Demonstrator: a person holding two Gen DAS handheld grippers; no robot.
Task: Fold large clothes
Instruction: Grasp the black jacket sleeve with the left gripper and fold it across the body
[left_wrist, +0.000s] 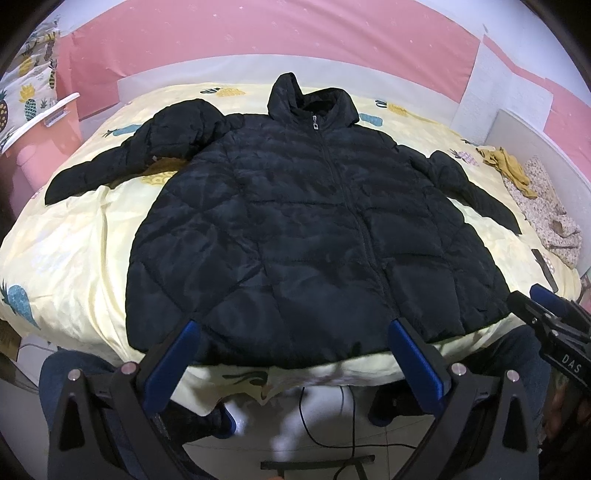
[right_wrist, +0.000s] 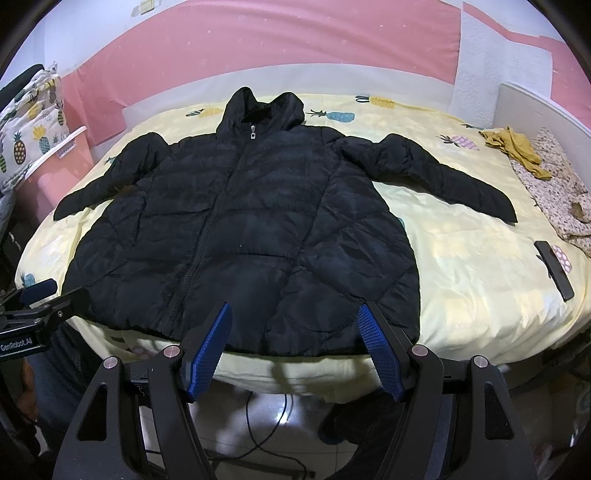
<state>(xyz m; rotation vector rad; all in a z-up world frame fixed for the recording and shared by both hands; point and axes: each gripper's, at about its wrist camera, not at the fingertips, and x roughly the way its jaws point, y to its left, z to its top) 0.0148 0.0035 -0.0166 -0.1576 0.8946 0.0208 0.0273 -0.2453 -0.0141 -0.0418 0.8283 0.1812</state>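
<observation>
A large black hooded puffer jacket (left_wrist: 295, 229) lies flat and zipped on a pale yellow pineapple-print bed sheet (left_wrist: 74, 251), both sleeves spread out. It also shows in the right wrist view (right_wrist: 240, 229). My left gripper (left_wrist: 295, 328) is open and empty, hovering over the jacket's hem at the bed's near edge. My right gripper (right_wrist: 295, 314) is open and empty, also just above the hem. The right gripper shows at the right edge of the left wrist view (left_wrist: 546, 314). The left gripper shows at the left edge of the right wrist view (right_wrist: 40, 299).
A dark phone (right_wrist: 556, 269) lies on the bed at the right. A mustard cloth (right_wrist: 517, 147) and a floral garment (right_wrist: 561, 206) lie at the far right. A white headboard (right_wrist: 546, 110) stands at the right. Cables (right_wrist: 258, 417) lie on the floor below.
</observation>
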